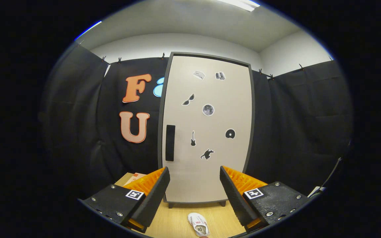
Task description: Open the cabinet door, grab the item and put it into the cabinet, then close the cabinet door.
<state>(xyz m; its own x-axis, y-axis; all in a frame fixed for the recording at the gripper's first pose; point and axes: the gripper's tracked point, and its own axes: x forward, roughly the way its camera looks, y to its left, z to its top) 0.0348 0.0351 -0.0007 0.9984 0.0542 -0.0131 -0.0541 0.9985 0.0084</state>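
- Booth wall (296, 132): black cloth hung in panels, clipped along its top edge, enclosing the space on the left, rear and right.
- Room walls (210, 44): plain white, visible above the cloth, meeting at a corner to the right rear.
- Ceiling (184, 19): white, with a lit strip light (240, 4) overhead and a second bright strip to the left.
- Table top (177, 219): light wood grain, standing against the cloth.

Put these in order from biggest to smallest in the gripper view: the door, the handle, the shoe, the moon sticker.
1. door
2. handle
3. shoe, though nearer the camera, so unsure
4. moon sticker
The gripper has open jaws, empty.
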